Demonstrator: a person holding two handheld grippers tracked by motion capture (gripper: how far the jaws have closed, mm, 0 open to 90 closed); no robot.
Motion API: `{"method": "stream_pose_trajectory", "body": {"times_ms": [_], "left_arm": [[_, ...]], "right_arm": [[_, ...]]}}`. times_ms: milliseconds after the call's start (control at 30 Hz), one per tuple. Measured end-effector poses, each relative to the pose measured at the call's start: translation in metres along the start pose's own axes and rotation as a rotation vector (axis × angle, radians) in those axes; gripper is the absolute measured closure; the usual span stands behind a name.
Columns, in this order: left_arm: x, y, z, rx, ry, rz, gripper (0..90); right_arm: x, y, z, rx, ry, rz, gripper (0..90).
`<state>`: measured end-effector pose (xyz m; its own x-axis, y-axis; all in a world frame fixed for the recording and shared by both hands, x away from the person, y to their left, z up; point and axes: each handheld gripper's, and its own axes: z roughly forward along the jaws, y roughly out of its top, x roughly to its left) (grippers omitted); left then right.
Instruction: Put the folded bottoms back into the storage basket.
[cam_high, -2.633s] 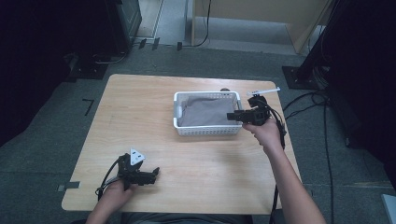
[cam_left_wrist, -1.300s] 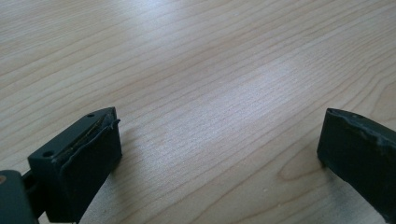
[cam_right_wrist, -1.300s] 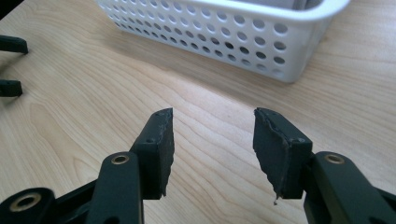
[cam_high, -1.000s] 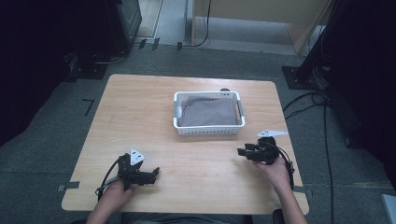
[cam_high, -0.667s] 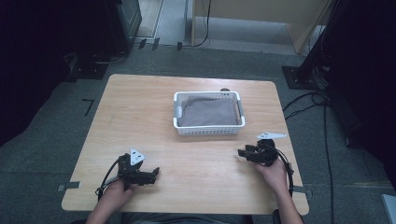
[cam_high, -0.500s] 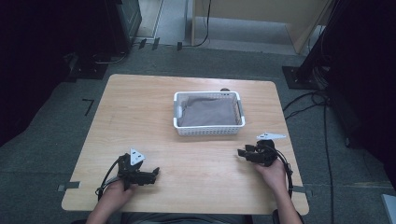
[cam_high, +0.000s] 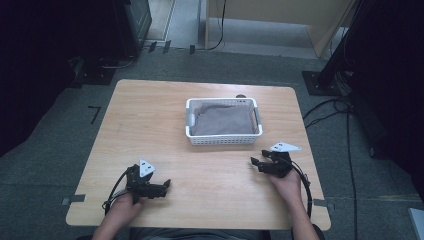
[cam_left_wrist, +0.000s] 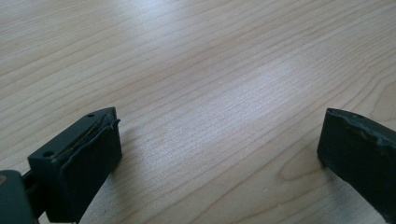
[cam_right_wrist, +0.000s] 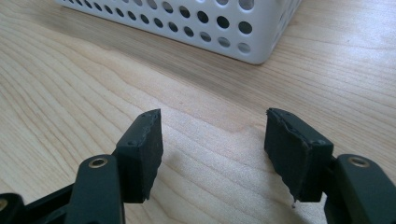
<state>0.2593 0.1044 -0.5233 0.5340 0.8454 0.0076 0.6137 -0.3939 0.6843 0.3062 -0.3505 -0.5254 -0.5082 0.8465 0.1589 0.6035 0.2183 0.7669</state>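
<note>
A white perforated basket (cam_high: 222, 139) stands at the middle of the wooden table (cam_high: 150, 120), with a folded grey cloth (cam_high: 222, 120) lying inside it. My right gripper (cam_high: 256, 163) rests on the table in front of the basket's right corner, open and empty. In the right gripper view the jaws of my right gripper (cam_right_wrist: 212, 137) stand apart over bare wood, with the basket's wall (cam_right_wrist: 205, 23) just beyond. My left gripper (cam_high: 166, 185) lies near the table's front left, held by a hand. Wide apart in its own view, the left gripper (cam_left_wrist: 219, 140) has nothing between its jaws.
Black stands and cables (cam_high: 335, 75) crowd the floor to the right of the table. A dark cabinet (cam_high: 132, 20) stands at the back left, and a wooden panel (cam_high: 280, 15) at the back. Bare tabletop stretches left of the basket.
My right gripper has come back from the basket's right end to the table's front right, and has stayed there for the last second. The left gripper has not moved.
</note>
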Motion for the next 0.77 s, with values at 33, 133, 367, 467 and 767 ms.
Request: {"method": "stream_pose_trajectory", "body": {"times_ms": [33,133,367,467,767], "left_arm": [[0.000,0.000,0.000,-0.001,0.000,-0.001,0.0],[0.000,0.000,0.000,0.001,0.000,0.002,0.0],[0.000,0.000,0.000,0.001,0.000,0.000,0.0],[0.000,0.000,0.000,0.000,0.000,0.001,0.0],[0.000,0.000,0.000,0.002,0.000,0.002,0.0]], "right_arm": [[0.000,0.000,0.000,0.001,-0.004,-0.003,36.3],[0.001,0.000,0.000,0.003,-0.009,-0.014,34.8],[0.002,0.000,0.001,0.009,-0.010,-0.021,30.7],[0.004,0.000,0.001,0.012,-0.016,-0.032,29.4],[0.015,0.000,0.005,0.044,-0.083,-0.108,22.6]]}}
